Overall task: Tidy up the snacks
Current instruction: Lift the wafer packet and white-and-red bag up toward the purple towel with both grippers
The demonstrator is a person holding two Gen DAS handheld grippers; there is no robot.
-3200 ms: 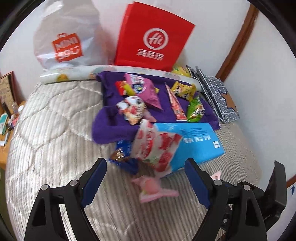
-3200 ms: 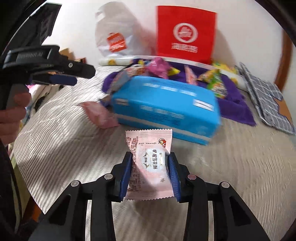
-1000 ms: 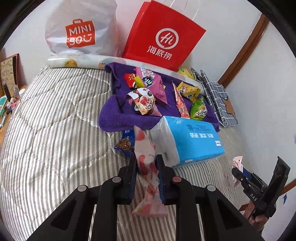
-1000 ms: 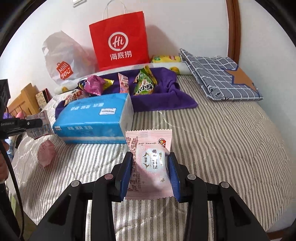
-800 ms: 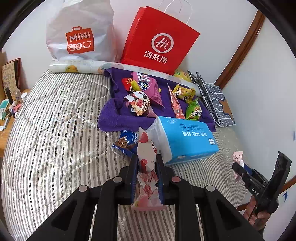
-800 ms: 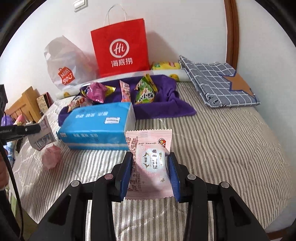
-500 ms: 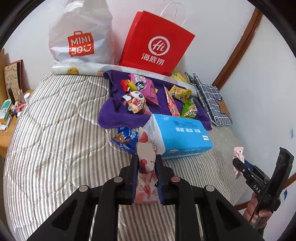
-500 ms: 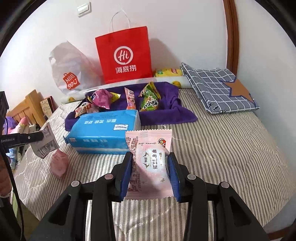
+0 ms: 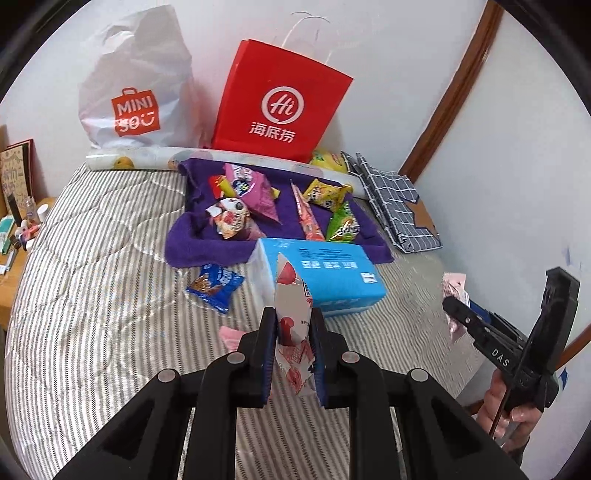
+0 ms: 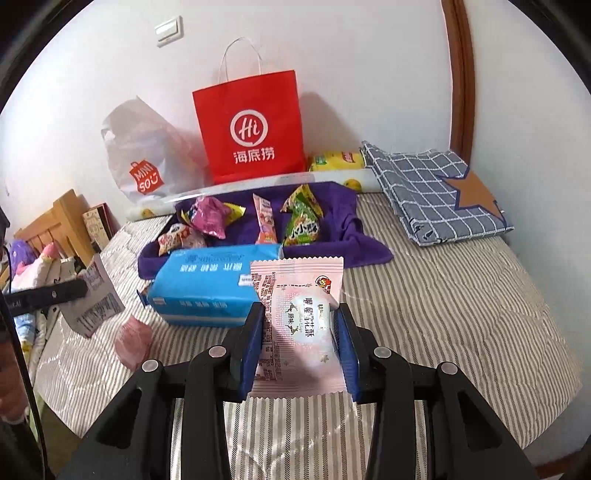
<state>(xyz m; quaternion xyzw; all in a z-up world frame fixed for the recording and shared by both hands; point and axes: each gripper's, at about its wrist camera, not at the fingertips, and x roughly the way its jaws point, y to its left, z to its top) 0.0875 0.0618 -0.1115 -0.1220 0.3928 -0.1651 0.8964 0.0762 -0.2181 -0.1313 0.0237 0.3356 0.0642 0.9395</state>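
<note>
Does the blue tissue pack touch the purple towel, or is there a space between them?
Cannot tell. In the left wrist view the tissue pack overlaps the towel edge; in the right wrist view it hides that edge. Neither view shows contact or a gap plainly.

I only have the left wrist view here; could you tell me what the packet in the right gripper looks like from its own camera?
Observer: The right gripper is shut on a pale pink packet with a white oval label, held flat, face to the camera.
Operator: Thank you. Is anything on the wall above the red bag?
Observer: Yes, a white wall switch sits up and to the left of the red paper bag.
Operator: And what lies beyond the bed's edge on my left gripper's side?
Observer: A plush toy lies beside a wooden bed frame, behind the left gripper, which is shut on a red and white packet.
</note>
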